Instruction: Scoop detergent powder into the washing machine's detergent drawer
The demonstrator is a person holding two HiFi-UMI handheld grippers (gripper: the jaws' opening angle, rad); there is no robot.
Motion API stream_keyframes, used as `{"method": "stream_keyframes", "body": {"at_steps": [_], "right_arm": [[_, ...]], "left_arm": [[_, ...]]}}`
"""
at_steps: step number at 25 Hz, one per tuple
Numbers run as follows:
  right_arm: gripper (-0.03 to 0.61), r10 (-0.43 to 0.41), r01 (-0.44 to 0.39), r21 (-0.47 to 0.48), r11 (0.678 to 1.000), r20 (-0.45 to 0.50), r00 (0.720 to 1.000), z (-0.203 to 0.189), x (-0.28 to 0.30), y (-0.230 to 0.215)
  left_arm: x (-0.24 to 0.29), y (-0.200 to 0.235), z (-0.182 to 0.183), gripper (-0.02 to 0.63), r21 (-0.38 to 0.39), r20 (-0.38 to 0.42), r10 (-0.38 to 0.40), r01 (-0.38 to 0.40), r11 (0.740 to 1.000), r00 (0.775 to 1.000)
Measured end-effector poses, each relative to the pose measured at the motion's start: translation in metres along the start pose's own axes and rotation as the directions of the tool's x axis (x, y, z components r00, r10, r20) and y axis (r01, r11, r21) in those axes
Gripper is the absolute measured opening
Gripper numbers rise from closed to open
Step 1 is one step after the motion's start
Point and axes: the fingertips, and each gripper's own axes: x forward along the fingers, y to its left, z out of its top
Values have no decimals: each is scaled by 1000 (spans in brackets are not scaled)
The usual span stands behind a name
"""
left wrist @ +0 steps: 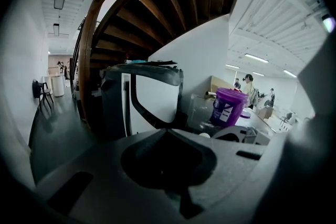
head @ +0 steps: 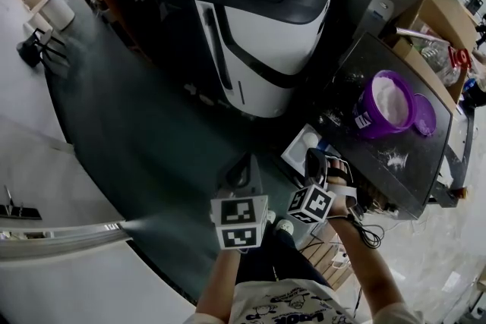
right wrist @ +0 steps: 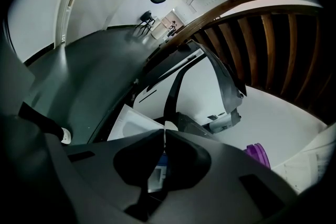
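Note:
The white and dark washing machine [head: 266,49] [left wrist: 152,102] [right wrist: 194,86] stands ahead. An open purple bucket [head: 383,106] [left wrist: 228,106] [right wrist: 257,155] of white powder sits on the dark table [head: 395,178] to the right. A white detergent drawer [head: 298,152] [right wrist: 128,123] lies by the table's near corner. My right gripper [head: 316,157] [right wrist: 164,132] hovers just over that drawer with its jaws shut. A small white sliver shows at its tip; I cannot tell what it is. My left gripper [head: 244,167] [left wrist: 168,131] hangs to the left, shut and empty.
A purple lid [head: 424,114] lies beside the bucket, with spilled powder [head: 395,158] in front. A cardboard box [head: 433,19] with a plastic bottle [head: 439,55] stands behind the table. A chair [head: 34,49] is far left. The person's shoe [head: 285,226] is below the grippers.

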Motion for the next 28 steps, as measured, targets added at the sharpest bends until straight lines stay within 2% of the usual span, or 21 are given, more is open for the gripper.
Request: {"method": "stream_keyframes", "body": {"at_steps": [9,13,16,20,23,25,28], "right_arm": [[20,0,0,-4,1000,5,1000,2,-1,3],[20,-5,3,77,997,19,1000,2,-6,-3],[20,-20,10,198,980,47,999,4,-13,-15],[20,-50,14,357,934,90,995,5,-26,-36],[20,-61,2,466,885,112,992,5,-37,-48],[20,-72,-7,541,841,124,990,3,-44,-57],[20,-104,-17,654,756,146,984,2,-56,-70]], "left_arm": [[-2,5,-2,2,-7,-1,12,-12,1000,1000],[-2,5,-2,2,-8,0,14,-14,1000,1000],[-3,3,1,2,-8,3,15,-15,1000,1000],[-4,0,8,2,-7,17,12,-12,1000,1000],[-5,-4,17,2,-1,32,9,-8,1000,999],[-6,-7,22,2,3,42,6,-6,1000,999],[-6,-11,29,2,3,57,7,-7,1000,998]]}}
